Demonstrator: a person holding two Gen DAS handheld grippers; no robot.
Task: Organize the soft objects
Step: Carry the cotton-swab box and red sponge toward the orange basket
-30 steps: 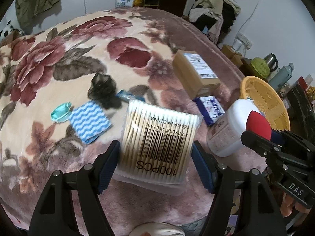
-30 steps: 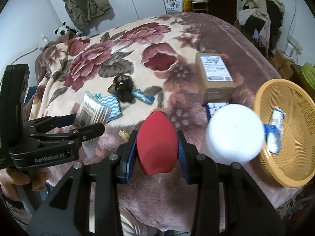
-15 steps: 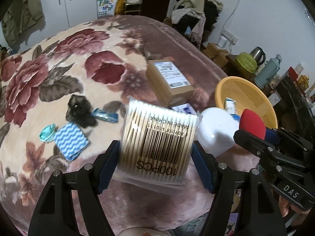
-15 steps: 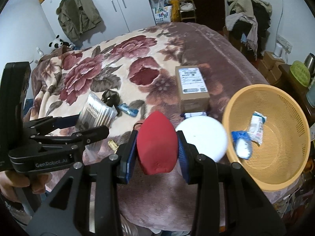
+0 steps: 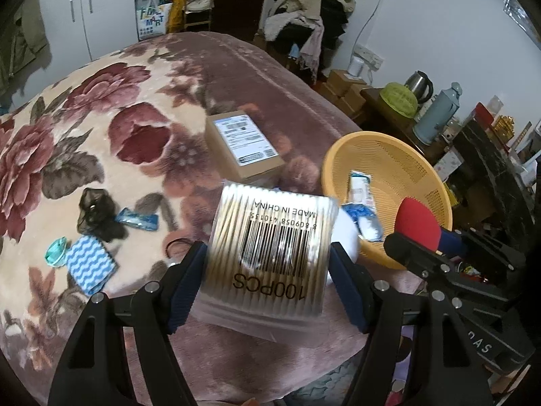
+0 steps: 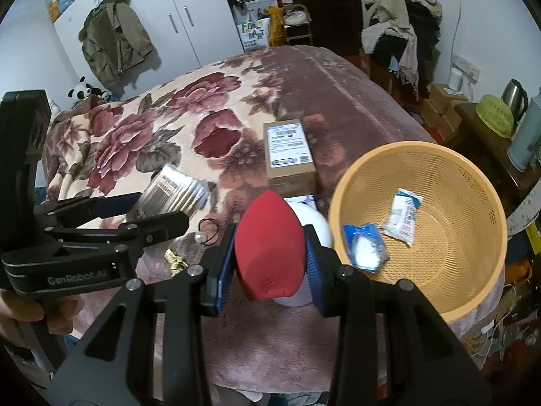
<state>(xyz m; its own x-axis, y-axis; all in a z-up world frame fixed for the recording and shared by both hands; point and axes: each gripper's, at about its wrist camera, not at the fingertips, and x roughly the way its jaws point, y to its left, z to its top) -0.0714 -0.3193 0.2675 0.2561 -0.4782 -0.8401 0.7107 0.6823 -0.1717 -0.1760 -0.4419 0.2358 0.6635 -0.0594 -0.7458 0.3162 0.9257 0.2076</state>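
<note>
Above bed, right gripper (image 6: 269, 257) tilted (downward).

Both grippers: matte blk frames w/ silver screws, blue ribbed fingers (image 6: 221, 270). Left gripper (image 6: 145, 208) body marked "GenRobot.AI"; right gripper (image 5: 429, 237) showed partial white lettering.

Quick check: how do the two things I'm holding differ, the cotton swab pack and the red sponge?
The cotton swab pack is a flat, clear rectangular pack with a barcode; the red sponge is a plain, rounded teardrop. The pack spreads the left gripper wide; the sponge sits in a narrower right gripper. The pack is wider than the sponge. Both are clamped between blue fingers, above the bed near the yellow basket.
</note>
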